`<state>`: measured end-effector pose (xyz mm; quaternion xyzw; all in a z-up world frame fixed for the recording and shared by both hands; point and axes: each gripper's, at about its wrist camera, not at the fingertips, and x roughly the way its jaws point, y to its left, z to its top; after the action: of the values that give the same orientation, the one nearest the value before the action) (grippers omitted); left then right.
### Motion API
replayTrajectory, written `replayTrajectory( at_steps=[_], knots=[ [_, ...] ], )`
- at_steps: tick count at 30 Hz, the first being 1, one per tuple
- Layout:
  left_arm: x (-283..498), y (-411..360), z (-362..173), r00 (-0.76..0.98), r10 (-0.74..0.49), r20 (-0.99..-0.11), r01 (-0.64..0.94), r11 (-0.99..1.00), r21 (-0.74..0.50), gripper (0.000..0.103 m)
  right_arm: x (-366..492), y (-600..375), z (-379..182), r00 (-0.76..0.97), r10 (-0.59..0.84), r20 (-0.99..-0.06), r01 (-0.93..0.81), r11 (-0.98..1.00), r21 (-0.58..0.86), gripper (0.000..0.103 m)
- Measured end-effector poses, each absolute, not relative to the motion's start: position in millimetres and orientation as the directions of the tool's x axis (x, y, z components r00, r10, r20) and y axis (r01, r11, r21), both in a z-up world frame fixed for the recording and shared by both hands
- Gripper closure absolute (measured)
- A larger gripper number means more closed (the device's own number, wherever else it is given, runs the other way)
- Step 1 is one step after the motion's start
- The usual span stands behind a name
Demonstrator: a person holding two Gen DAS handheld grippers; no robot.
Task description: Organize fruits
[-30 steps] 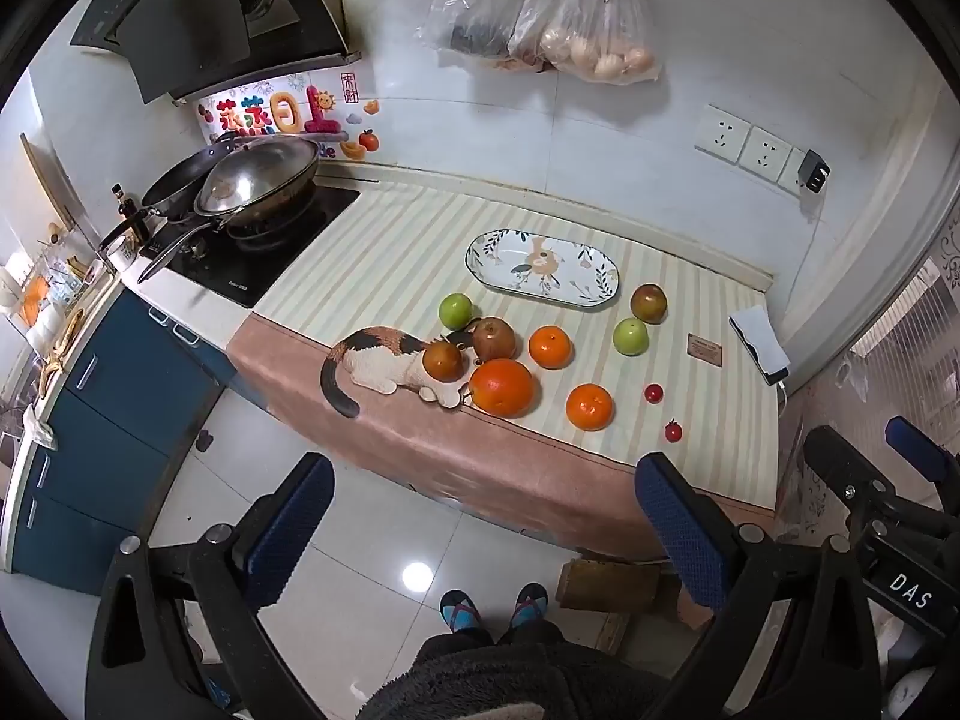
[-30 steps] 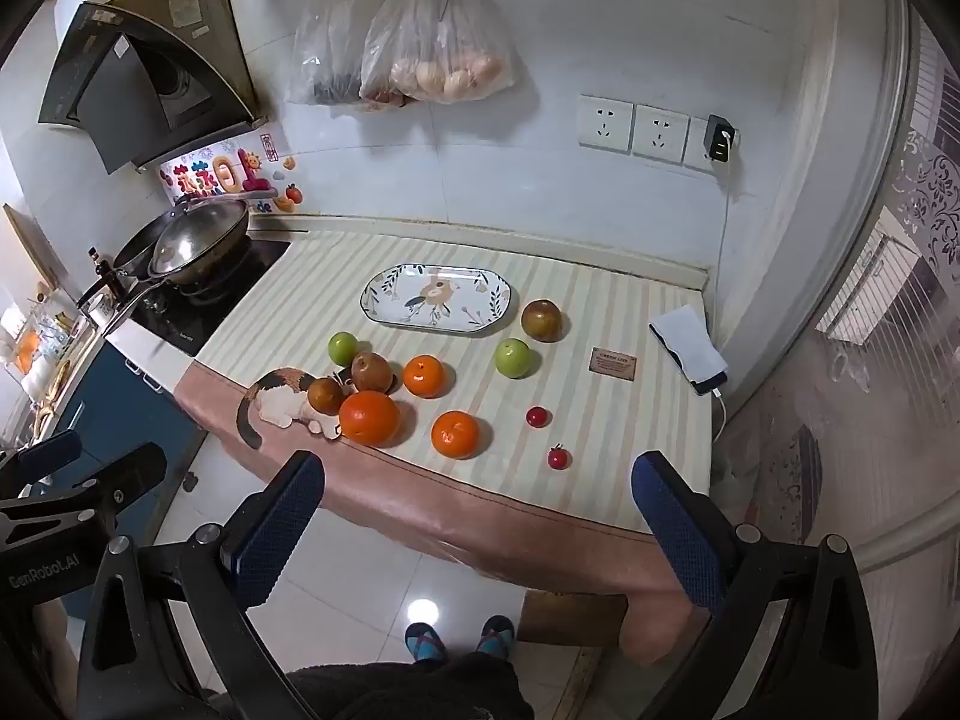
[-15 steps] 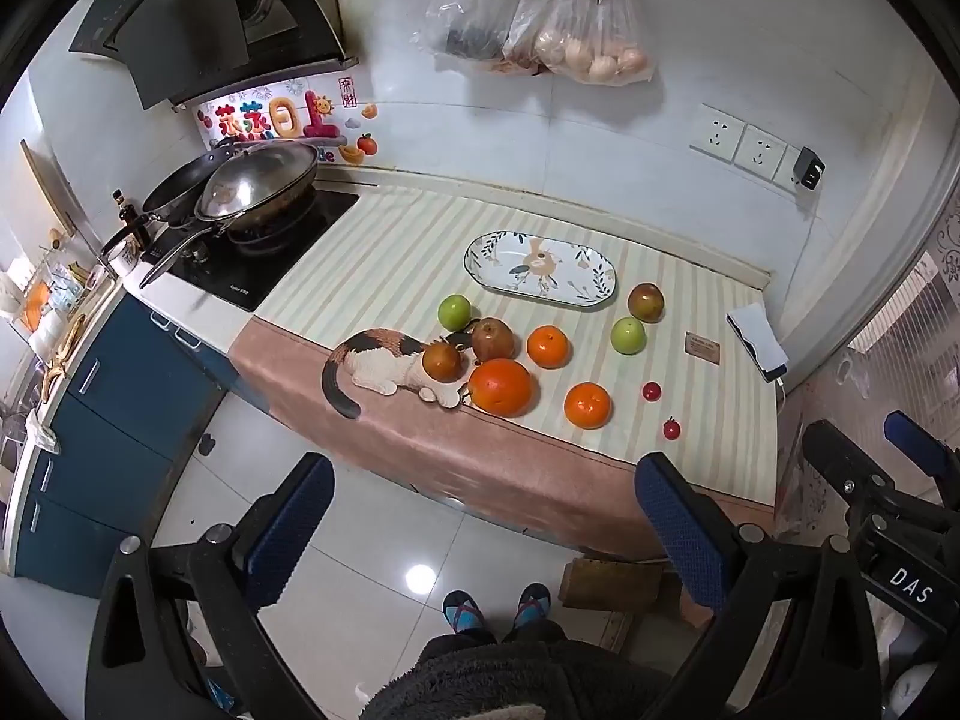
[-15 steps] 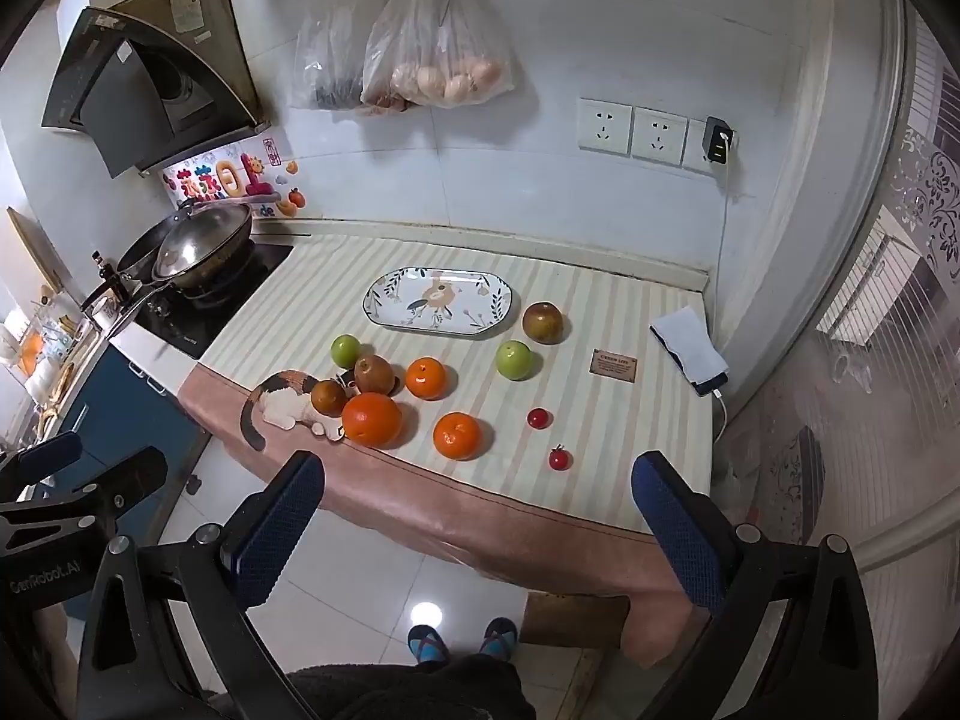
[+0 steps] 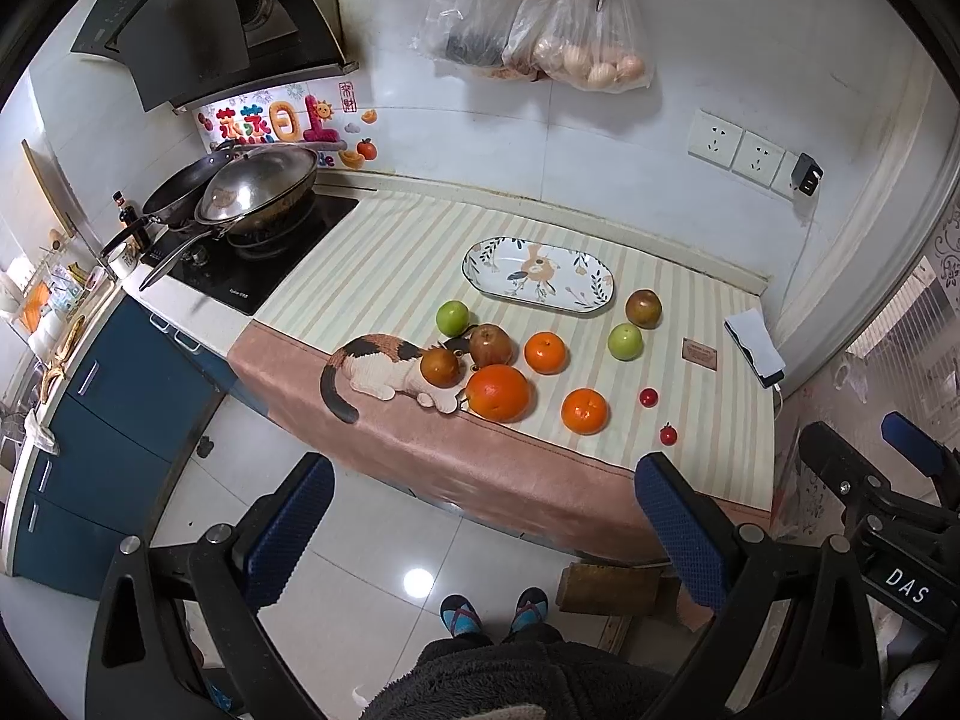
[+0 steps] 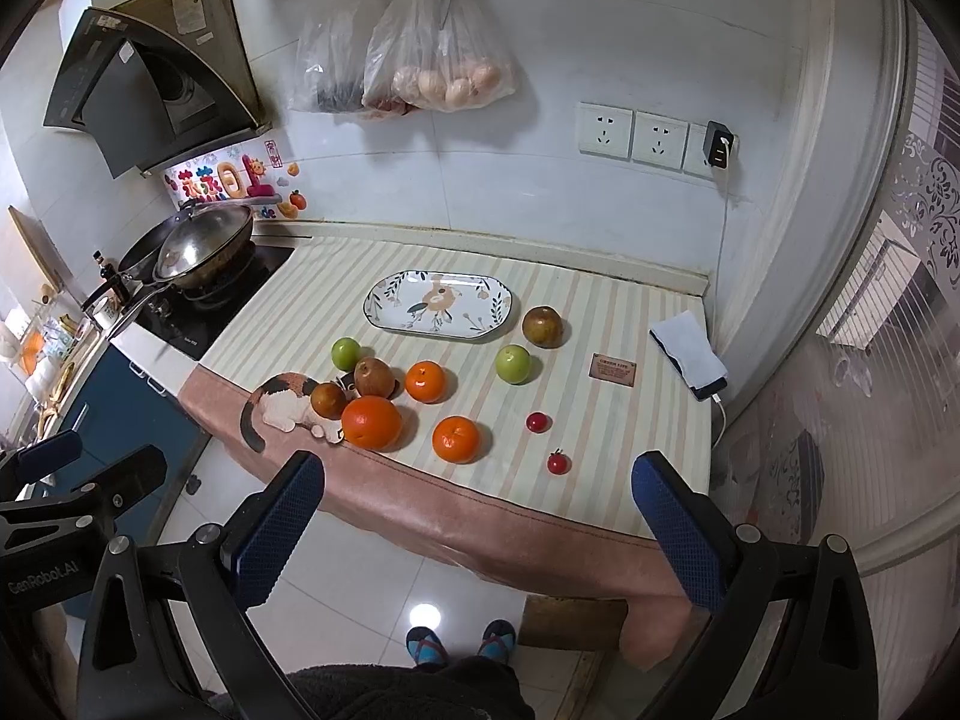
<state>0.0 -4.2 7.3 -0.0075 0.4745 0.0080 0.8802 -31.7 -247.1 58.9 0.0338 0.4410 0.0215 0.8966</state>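
Fruit on the striped tablecloth [image 5: 384, 264], well ahead of both grippers: large orange [image 5: 497, 392] at 12 o'clock of the left gripper [image 5: 480, 531], cherry tomato [image 6: 558, 462] toward 1 o'clock of the right gripper [image 6: 477, 531] — both spread, empty. Oval floral plate [image 6: 384, 315] beyond. Only the right view shows the charger cable [image 6: 722, 240].

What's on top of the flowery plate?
No fruit lies on the flowery plate; only its painted flowers and leaves show. The striped cloth beneath it is hidden.
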Motion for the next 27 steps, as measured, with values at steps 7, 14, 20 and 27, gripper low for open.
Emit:
replayTrajectory(
  at_steps=[7, 14, 20, 27],
  knots=[
    [-0.3, -4.1, 7.4, 0.551, 0.007, -0.834, -0.02, 1.0, -0.005, 0.0, -28.9, -247.4, 59.6, 0.611, 0.07, -0.788, -0.01, 0.997, 0.081, 0.0],
    [5.2, -9.1, 15.0, 0.552, 0.007, -0.834, -0.018, 1.0, -0.003, 0.0, -30.1, -245.8, 59.9, 0.612, 0.07, -0.788, -0.008, 0.997, 0.082, 0.0],
    [4.1, -8.9, 13.8, 0.555, 0.009, -0.832, -0.02, 1.0, -0.003, 0.0, -30.0, -245.3, 60.3, 0.612, 0.07, -0.788, -0.009, 0.997, 0.081, 0.0],
    [4.1, -9.4, 14.1, 0.555, 0.009, -0.831, -0.021, 1.0, -0.003, 0.0, -26.8, -244.3, 64.2, 0.614, 0.071, -0.786, -0.012, 0.997, 0.081, 0.0]
  ],
)
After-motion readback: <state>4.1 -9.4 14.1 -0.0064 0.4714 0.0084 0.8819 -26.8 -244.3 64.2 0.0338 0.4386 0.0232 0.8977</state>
